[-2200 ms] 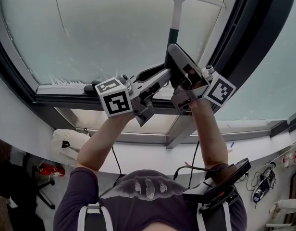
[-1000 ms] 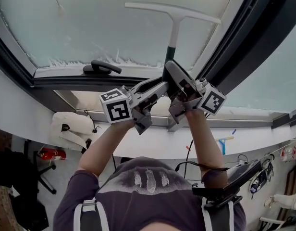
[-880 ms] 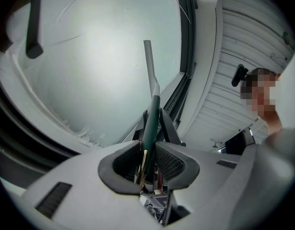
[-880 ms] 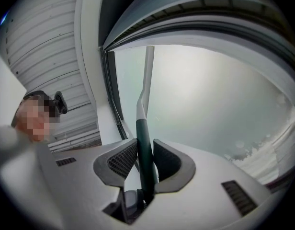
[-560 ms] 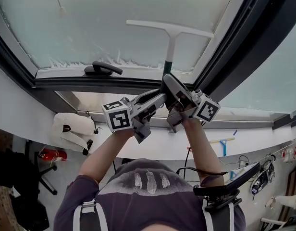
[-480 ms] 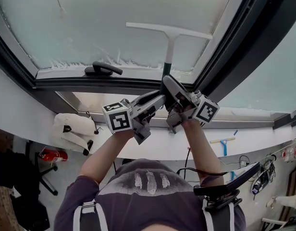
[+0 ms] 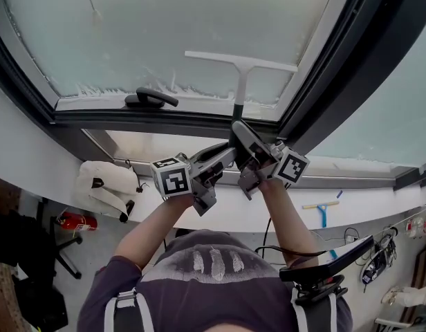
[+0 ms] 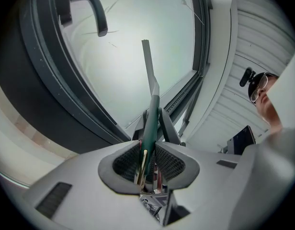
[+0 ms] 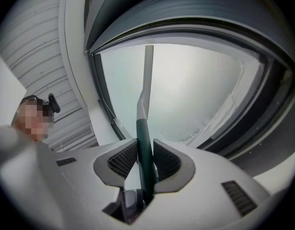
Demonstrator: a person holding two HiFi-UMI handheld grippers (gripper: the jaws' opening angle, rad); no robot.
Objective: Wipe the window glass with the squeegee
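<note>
The squeegee (image 7: 240, 75) has a white T-shaped blade, a white shaft and a dark green handle. Its blade lies against the frosted window glass (image 7: 164, 26), a little above the pane's lower edge. My left gripper (image 7: 227, 155) and right gripper (image 7: 243, 140) meet under it, both shut on the green handle. In the left gripper view the handle (image 8: 150, 123) runs up between the pads of the left gripper (image 8: 148, 161). The right gripper view shows the same handle (image 9: 143, 143) clamped in the right gripper (image 9: 143, 163), with the blade edge-on against the glass (image 9: 195, 95).
A dark window handle (image 7: 151, 99) sits on the lower frame left of the squeegee. The dark frame post (image 7: 337, 68) runs close along the blade's right end. Below are a white sill (image 7: 220, 216), a blue tool (image 7: 322, 205), a white bag (image 7: 106, 185) and a red object (image 7: 73, 221).
The squeegee has slid down the glass toward the lower frame. Both grippers have come down with it, still clamped on the handle.
</note>
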